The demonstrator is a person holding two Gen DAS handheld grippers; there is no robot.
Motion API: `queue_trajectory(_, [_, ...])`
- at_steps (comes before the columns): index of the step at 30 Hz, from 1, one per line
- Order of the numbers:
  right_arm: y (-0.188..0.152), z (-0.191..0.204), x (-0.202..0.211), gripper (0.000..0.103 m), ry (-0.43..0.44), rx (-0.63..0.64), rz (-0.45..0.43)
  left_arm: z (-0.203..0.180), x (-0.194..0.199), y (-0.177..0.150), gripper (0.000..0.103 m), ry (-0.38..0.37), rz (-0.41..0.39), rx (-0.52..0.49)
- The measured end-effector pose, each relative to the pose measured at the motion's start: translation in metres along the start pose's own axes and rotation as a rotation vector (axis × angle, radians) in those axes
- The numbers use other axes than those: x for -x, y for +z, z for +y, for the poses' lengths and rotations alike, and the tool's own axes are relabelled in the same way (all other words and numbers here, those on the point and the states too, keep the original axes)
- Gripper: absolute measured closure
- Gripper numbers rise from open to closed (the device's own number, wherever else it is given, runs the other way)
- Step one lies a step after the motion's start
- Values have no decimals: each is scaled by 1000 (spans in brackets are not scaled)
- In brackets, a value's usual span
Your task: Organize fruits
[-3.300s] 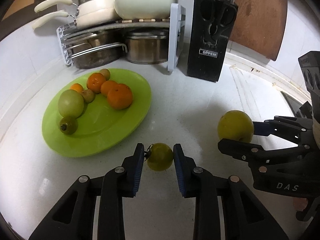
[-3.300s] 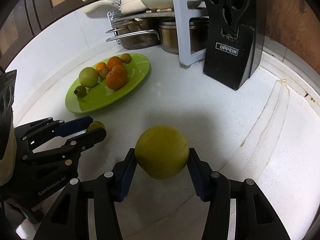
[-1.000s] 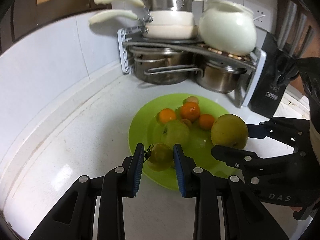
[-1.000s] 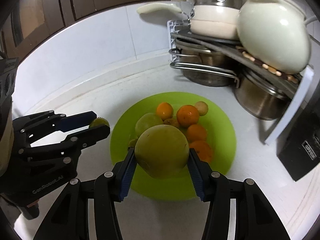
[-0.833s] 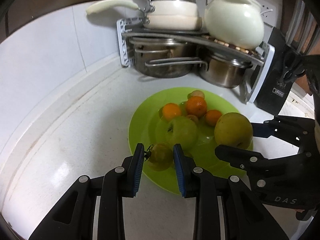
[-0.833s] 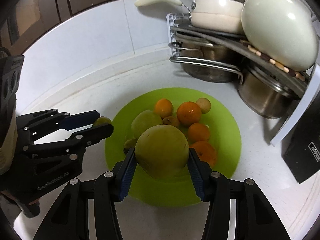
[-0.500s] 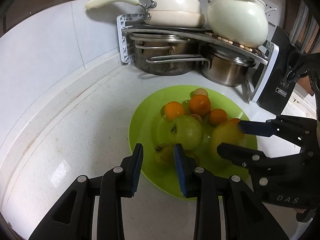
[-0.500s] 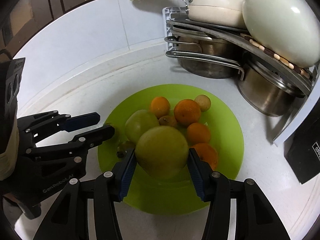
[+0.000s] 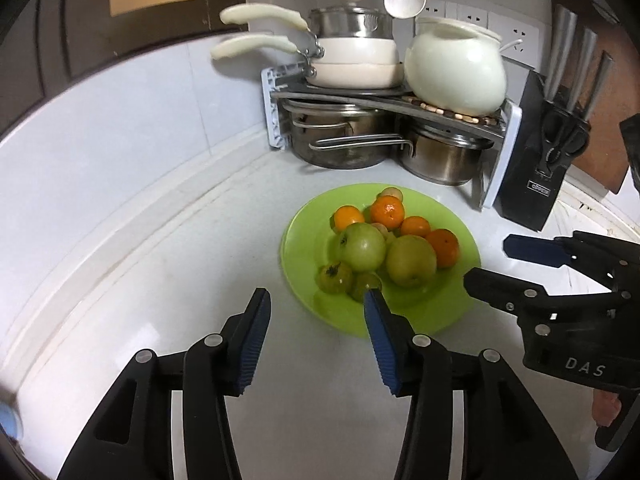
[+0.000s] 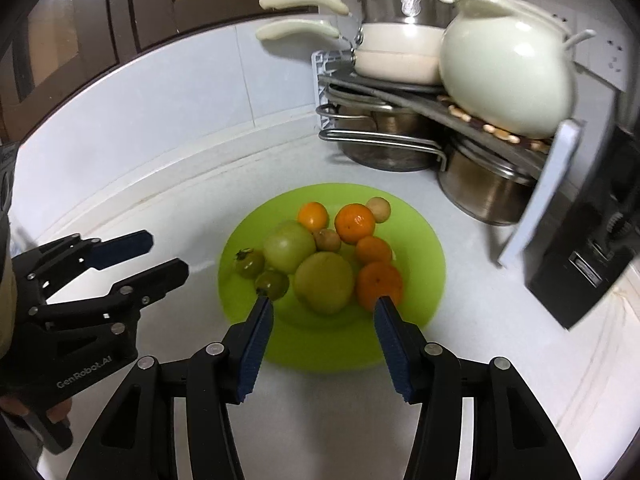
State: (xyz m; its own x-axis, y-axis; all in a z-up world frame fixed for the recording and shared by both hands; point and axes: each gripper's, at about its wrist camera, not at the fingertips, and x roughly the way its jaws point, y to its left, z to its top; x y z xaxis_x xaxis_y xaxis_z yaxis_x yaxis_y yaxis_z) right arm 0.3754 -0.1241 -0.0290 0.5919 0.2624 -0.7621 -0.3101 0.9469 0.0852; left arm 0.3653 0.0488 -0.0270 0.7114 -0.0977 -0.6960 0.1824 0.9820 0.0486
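Release step judged done: left gripper (image 9: 316,308) and right gripper (image 10: 323,312) fingers are opening and empty, all fruit lies on the green plate (image 10: 424,308) at twelve o'clock; next, seek remaining fruit on the worktop (image 9: 160,264).

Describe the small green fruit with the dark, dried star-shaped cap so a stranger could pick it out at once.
Find the lime-green plate on the white counter in front of the pot rack. On the plate's left edge lie two small dark-green fruits, beside the large pale-green apple. The one you want, the capped green fruit, is the outer of the two, with its dark dried cap plainly showing.
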Motion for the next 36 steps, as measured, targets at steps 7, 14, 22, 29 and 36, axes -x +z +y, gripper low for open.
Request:
queue_trajectory(7, [-26,1,47,36,-36,-32,-72,-10,48,-19,39,13,-64,21])
queue_trajectory(14, [-49,2,92,26,-65,-53,-130,-24,95,-40,20,54,-117,66])
queue_trajectory(22, [-76,-4,144,21,-74,-47,-185,-48,145,-65,8,94,-159,121])
queue_trajectory(29, [-107,-4,183,20,-60,-39,-208,-74,187,-87,1,126,-196,129])
queue_trajectory(36, [-136,-7,220,17,-45,-41,-225,-95,223,-107,0,139,-221,132])
